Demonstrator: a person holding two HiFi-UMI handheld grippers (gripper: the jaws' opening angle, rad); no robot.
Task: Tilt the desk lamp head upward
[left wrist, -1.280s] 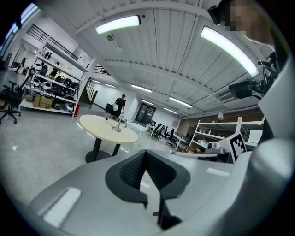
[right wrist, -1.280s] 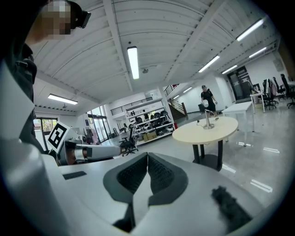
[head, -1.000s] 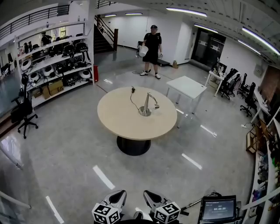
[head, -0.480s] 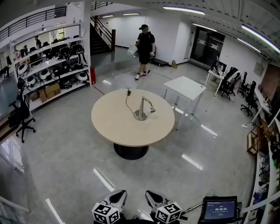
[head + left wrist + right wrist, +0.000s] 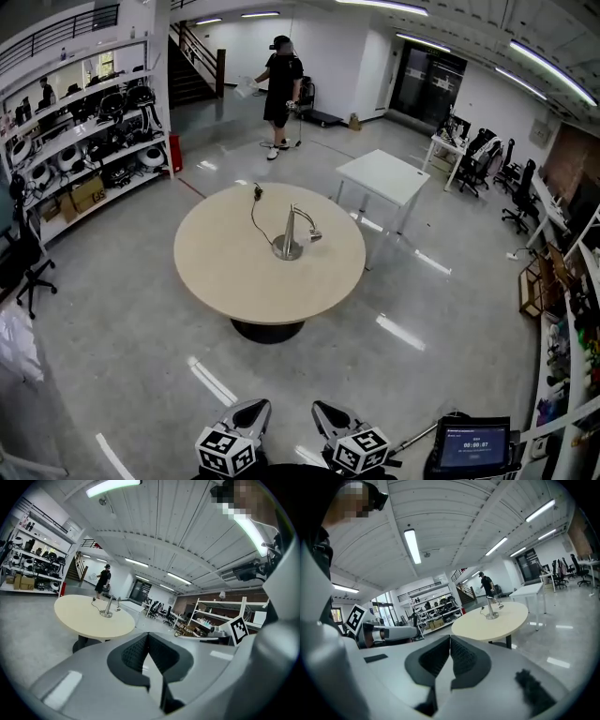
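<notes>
I'm holding both grippers low at 6 o'clock in the head view, side by side, noses pointing toward 12. Left gripper (image 5: 254, 410) is sitting with its jaws fully closed on nothing; right gripper (image 5: 324, 411) is doing the same, closed and empty. Both are hanging well apart from the round table (image 5: 225, 272). The desk lamp (image 5: 291, 234) is standing near the tabletop's middle, dead ahead at 12, its head (image 5: 313, 235) leaning toward 3 and drooping. Its cable (image 5: 254, 214) is running off toward 11.
</notes>
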